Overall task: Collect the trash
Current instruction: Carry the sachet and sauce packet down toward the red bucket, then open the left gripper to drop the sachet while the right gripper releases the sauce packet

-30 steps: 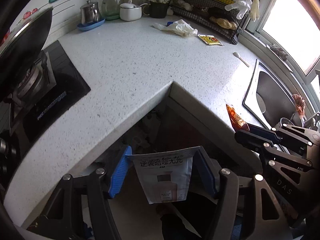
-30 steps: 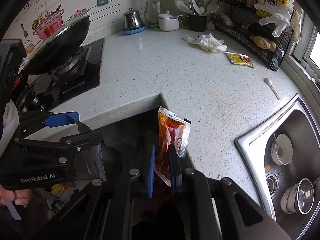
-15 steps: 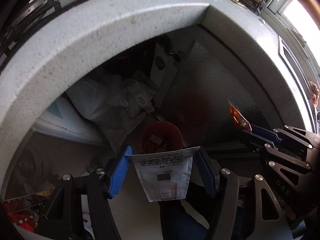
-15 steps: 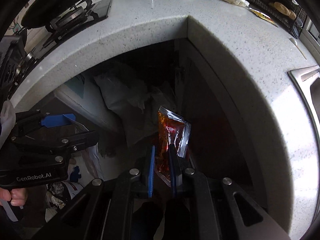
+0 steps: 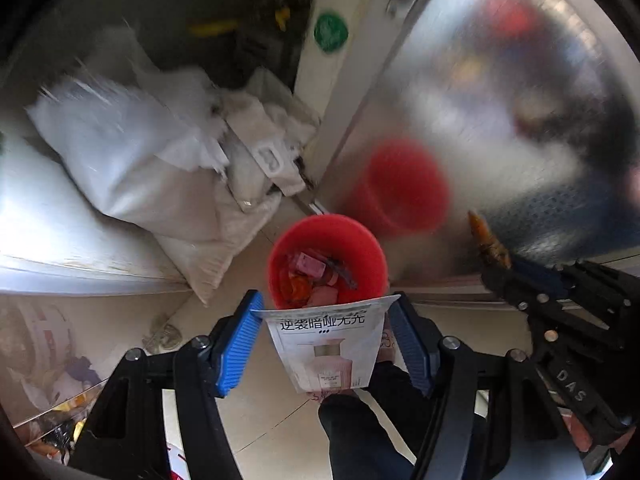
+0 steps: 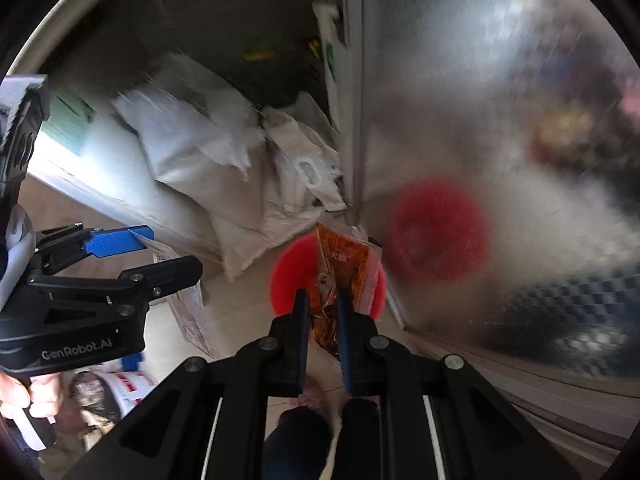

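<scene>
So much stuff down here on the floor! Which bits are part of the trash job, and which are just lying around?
Part of the job:
white sachet in the left gripper
orange sauce packet in the right gripper
red bin

Just lying about:
white sacks
metal cabinet door

Bin: red. Held sachet: white, black lettering, pink bottle print. Sauce packet: orange-red. Gripper pads: blue, ribbed. Sacks: white.

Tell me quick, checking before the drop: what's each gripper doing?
Left gripper: closed on the white sachet.
Right gripper: closed on the orange sauce packet.
</scene>
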